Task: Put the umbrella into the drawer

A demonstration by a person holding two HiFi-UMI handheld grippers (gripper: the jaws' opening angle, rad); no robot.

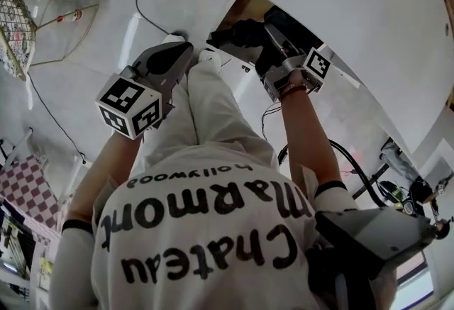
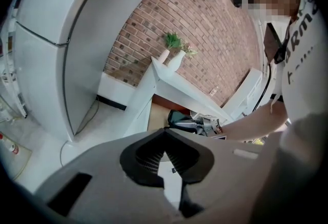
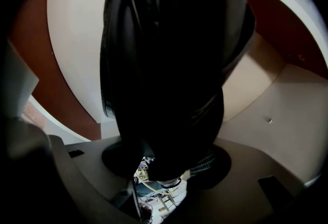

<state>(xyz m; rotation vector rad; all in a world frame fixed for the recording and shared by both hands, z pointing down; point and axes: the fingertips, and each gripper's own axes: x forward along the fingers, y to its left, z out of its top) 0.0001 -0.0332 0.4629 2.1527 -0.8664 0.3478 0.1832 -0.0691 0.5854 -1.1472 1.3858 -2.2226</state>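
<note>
Gripping folded black umbrella (image 3: 169,64) in right gripper (image 3: 171,164) above floor of open drawer (image 3: 287,110); left gripper (image 2: 164,133) closed, empty. Seems light, soft, slippery: best held round stiff core.

the person's white shirt (image 1: 206,230) has black lettering, upside down in the head view: "chateau marmont" in large script, with a smaller "hollywood" beside it. in the left gripper view only a cut-off piece of that script shows at the right edge. the cubes on the left claw (image 1: 183,50) and right claw (image 1: 245,35) bear black-and-white square code markers, not words.
</note>
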